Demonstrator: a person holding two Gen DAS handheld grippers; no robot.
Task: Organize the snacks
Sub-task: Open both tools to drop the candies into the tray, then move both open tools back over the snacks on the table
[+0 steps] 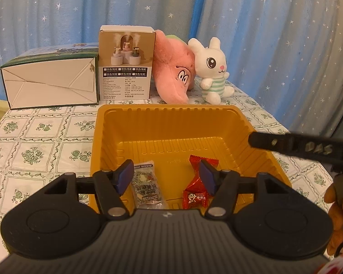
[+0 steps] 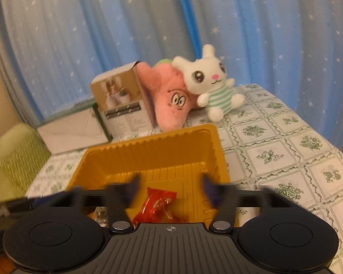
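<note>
"MADE IN CHINA" on humidifier box (image 1: 125,68), "DAS" on right gripper's black finger (image 1: 308,147)

The left gripper (image 1: 165,177) is a matte black plastic tool with a ribbed central deck bearing a small white crosshair mark, two round disc-shaped housings at its near corners, silver pivot screws, and dark blue rectangular pads (image 1: 125,177) on its angled fingers. The right gripper (image 2: 170,190) has the same black build, crosshair, silver screws and blue pads, and its finger carries scratched pale lettering.
</note>
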